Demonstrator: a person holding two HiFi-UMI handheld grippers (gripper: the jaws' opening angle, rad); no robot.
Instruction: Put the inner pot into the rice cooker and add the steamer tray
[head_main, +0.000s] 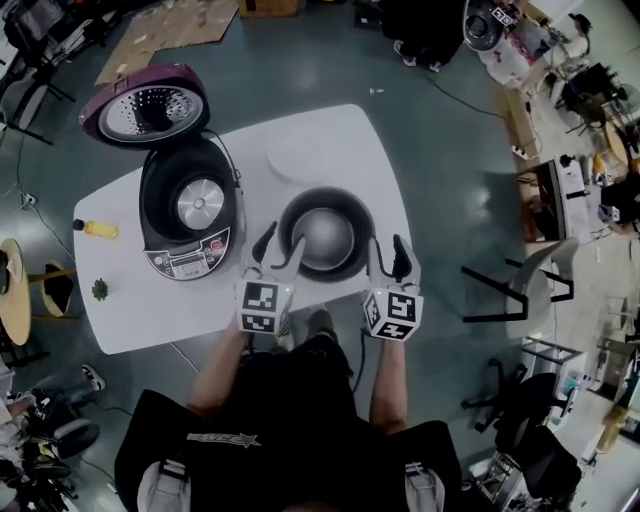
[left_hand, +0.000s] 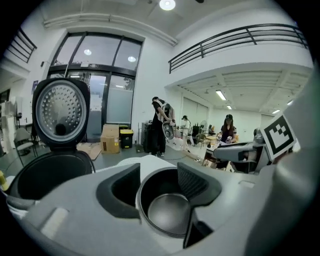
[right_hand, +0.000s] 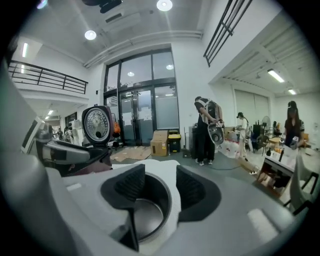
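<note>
Tongs: your left tongs (head_main: 281, 248) and right tongs (head_main: 389, 258) both gape, empty, at 8 and 4 o'clock of the inner pot (head_main: 326, 238), likely for a balanced two-sided lift. Pot sits on the worktop (head_main: 360, 140); rice cooker (head_main: 190, 262), lid up, stands at its 9 o'clock.

Bright ceiling lights (fisheye-warped, dark-cornered edges), soft shadows

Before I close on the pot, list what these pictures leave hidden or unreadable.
- Head view: the pale round shape on the table is too faint to call a steamer tray.
- Head view: print on the rice cooker panel is too small to read.
- Head view: the green item is too small to identify.
- Gripper views: the near wall of the inner pot is hidden behind the left gripper and right gripper.
</note>
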